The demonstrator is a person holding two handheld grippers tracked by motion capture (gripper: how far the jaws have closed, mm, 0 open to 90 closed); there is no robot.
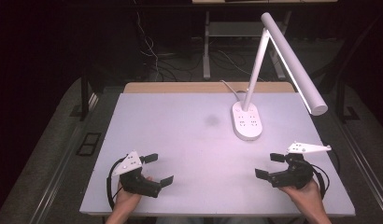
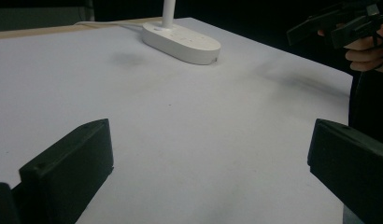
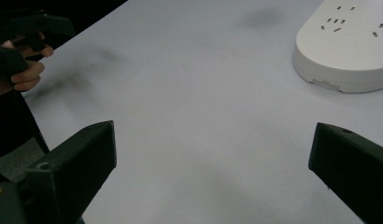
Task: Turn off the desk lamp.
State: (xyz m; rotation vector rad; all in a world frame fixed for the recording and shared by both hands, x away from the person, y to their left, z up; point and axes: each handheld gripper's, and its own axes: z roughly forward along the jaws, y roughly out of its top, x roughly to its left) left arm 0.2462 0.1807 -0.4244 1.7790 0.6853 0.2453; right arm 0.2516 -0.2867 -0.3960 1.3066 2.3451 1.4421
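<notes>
My left gripper [image 1: 159, 169] hovers near the front left of the white table [image 1: 180, 130], held in a hand, its jaws wide apart with nothing between them. At the front right my right gripper [image 1: 270, 165] is open too and empty. In the left gripper view the left gripper [image 2: 210, 154] faces bare tabletop, with the right gripper [image 2: 339, 23] far off at the top right. In the right gripper view the right gripper [image 3: 213, 154] looks over the table, and the left gripper [image 3: 21, 37] shows at the top left.
A white desk lamp [image 1: 287, 56] stands at the back right on an oval base [image 1: 247, 120] with sockets on top; the base [image 2: 180, 42] [image 3: 348, 51] appears in both gripper views. Its cord runs off the back edge. A faint dark smudge [image 1: 212, 120] marks the table middle.
</notes>
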